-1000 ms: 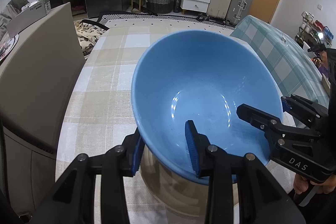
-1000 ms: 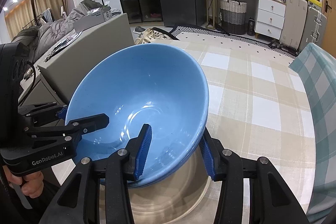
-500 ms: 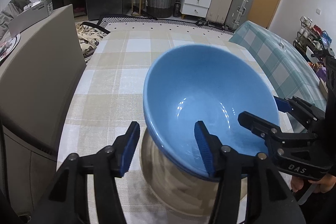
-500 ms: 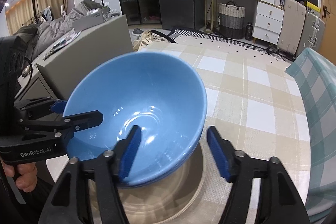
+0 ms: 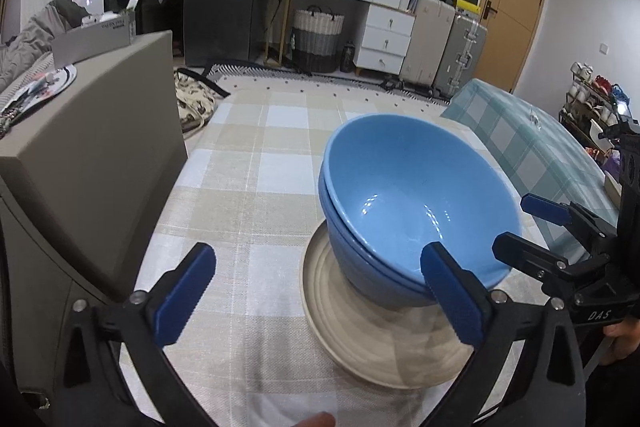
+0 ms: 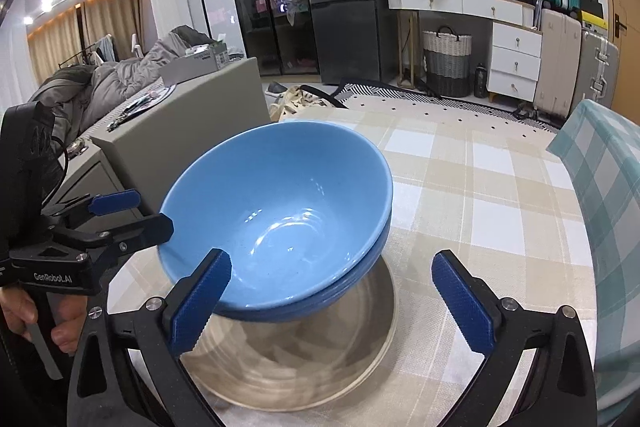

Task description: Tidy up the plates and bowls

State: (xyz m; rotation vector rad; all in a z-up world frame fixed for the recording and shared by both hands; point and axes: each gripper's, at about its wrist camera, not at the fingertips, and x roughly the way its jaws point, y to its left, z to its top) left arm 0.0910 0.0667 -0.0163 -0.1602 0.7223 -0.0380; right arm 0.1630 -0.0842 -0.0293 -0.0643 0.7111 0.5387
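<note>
Two blue bowls (image 5: 416,203) sit nested one inside the other on a stack of beige plates (image 5: 360,331) on the checked tablecloth. They also show in the right wrist view, bowls (image 6: 280,211) on plates (image 6: 320,359). My left gripper (image 5: 320,299) is open and empty, pulled back from the near left side of the bowls. My right gripper (image 6: 336,307) is open and empty, its jaws spread wide on either side of the bowls' near rim without touching. Each gripper shows in the other's view, the right one (image 5: 536,227) and the left one (image 6: 132,211).
A grey cabinet (image 5: 80,155) stands against the table's left side. A teal checked chair back (image 5: 532,143) stands at the right edge. The checked tablecloth (image 5: 256,163) stretches beyond the stack to the far edge.
Both grippers were shut on the top blue bowl's rim. They opened, let it settle into the lower bowl, and drew back and apart.
</note>
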